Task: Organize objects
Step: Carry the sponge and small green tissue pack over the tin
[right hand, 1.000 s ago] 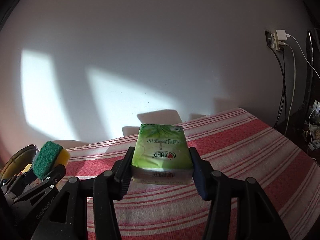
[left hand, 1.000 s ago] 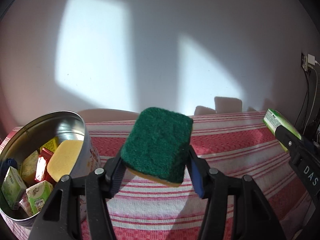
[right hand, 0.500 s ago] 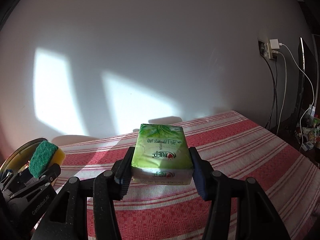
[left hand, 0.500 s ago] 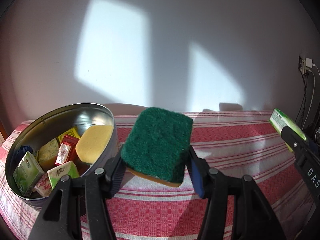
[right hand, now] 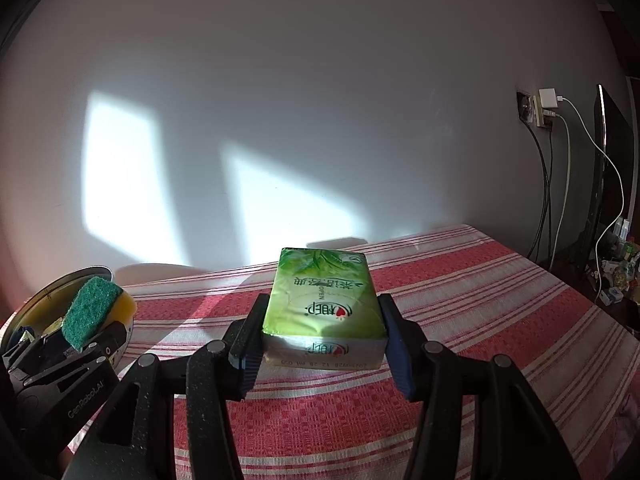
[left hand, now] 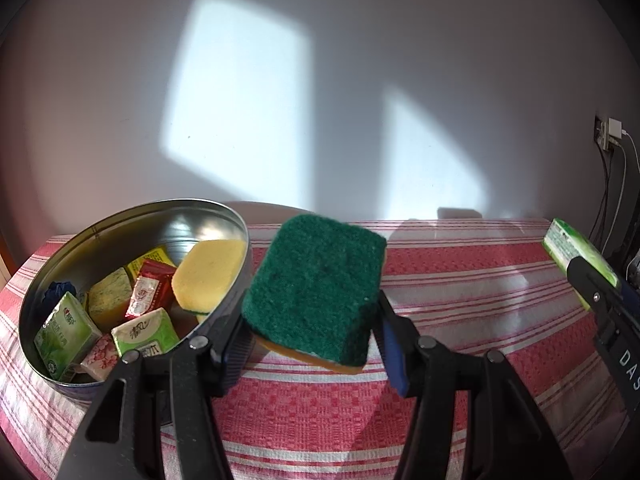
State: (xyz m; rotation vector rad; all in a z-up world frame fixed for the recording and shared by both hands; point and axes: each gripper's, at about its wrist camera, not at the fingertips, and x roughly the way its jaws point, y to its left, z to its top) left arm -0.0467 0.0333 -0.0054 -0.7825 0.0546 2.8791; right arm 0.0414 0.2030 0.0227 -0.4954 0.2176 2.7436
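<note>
My left gripper (left hand: 314,334) is shut on a green-topped yellow sponge (left hand: 316,292), held above the striped cloth just right of a round metal tin (left hand: 224,216). The tin holds a yellow sponge (left hand: 208,274), green tissue packs (left hand: 66,334) and red sachets (left hand: 150,288). My right gripper (right hand: 322,340) is shut on a green tissue pack (right hand: 322,308), held above the table. The left gripper with its sponge (right hand: 90,312) shows at the left of the right wrist view. The right gripper's tissue pack (left hand: 576,254) shows at the far right of the left wrist view.
A red and white striped cloth (right hand: 460,304) covers the table. A white wall stands behind it. A wall socket with chargers and hanging cables (right hand: 544,112) is at the right, with small clutter (right hand: 618,264) beyond the table's right edge.
The left gripper has risen and pulled back with its sponge, so the tin's inside shows more fully. The right gripper has lifted slightly with the tissue pack.
</note>
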